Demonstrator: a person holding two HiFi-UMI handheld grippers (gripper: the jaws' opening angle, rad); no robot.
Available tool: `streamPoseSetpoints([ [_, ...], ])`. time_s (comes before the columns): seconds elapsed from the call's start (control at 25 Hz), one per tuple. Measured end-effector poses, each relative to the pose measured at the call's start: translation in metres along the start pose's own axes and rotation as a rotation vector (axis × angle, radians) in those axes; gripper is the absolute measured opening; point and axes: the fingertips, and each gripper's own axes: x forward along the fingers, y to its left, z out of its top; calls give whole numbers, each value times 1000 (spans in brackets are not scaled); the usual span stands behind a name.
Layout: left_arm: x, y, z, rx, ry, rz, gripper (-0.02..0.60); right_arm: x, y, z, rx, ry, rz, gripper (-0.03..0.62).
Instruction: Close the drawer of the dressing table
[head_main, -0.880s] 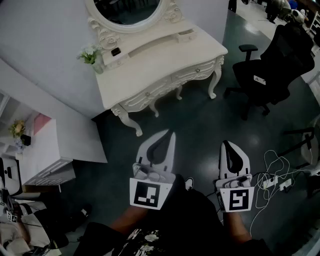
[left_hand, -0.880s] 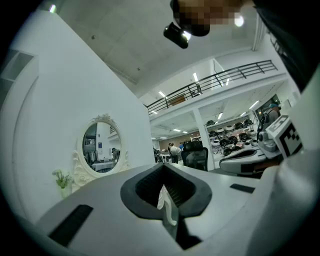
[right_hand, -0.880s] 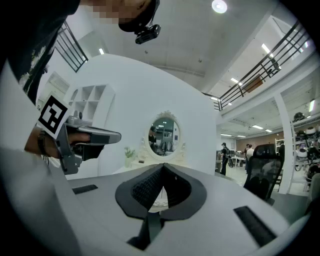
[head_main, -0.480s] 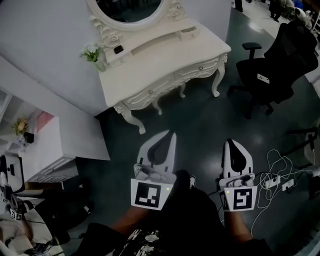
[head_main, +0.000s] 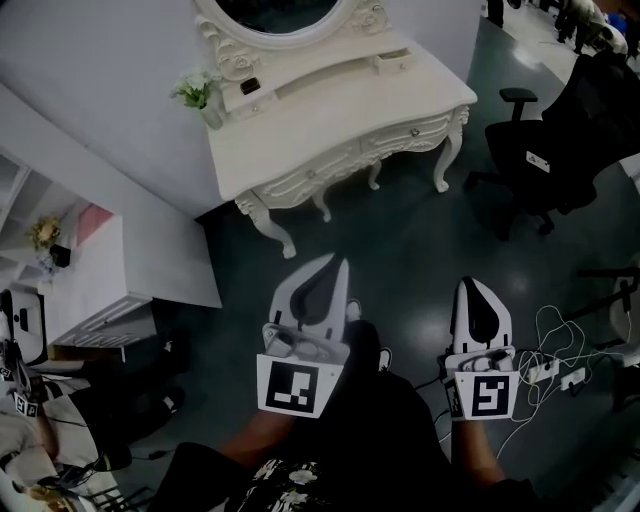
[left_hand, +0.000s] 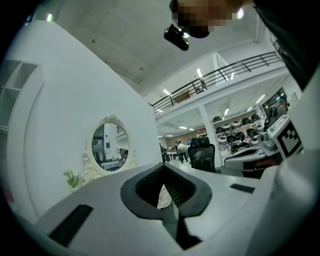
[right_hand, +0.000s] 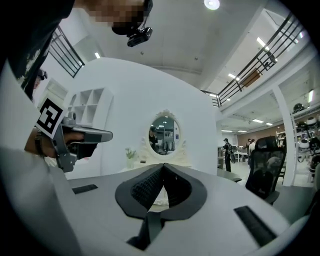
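Note:
The cream dressing table (head_main: 330, 125) stands against the white wall at the top of the head view, under its oval mirror (head_main: 290, 15). A small drawer (head_main: 394, 62) on the raised back shelf sticks out a little. The two front drawers with knobs (head_main: 312, 172) look flush. My left gripper (head_main: 341, 263) and right gripper (head_main: 470, 284) are held side by side over the dark floor, well short of the table, both shut and empty. In the left gripper view the left gripper (left_hand: 162, 169) points past the mirror (left_hand: 110, 145). The right gripper (right_hand: 163, 167) faces the mirror (right_hand: 165, 132).
A black office chair (head_main: 560, 130) stands right of the table. A white shelf unit (head_main: 95, 290) juts out at the left, with a seated person (head_main: 30, 440) below it. Cables and a power strip (head_main: 545, 365) lie on the floor at the right. A flower vase (head_main: 203, 95) sits on the table.
In the head view the dressing table has drifted up and to the right. Both grippers sit slightly lower in the frame and stay shut.

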Motion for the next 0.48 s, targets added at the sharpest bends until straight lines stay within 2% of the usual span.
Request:
streamPoseSetpoints([
  [0.24,0,9,-8,-25,12,21,2,9,-2,1,-9,-11,11,-2],
  [0.48,22,15,-7,-39,-4,13,2,26,-14,3,-27,-5,14,-2],
])
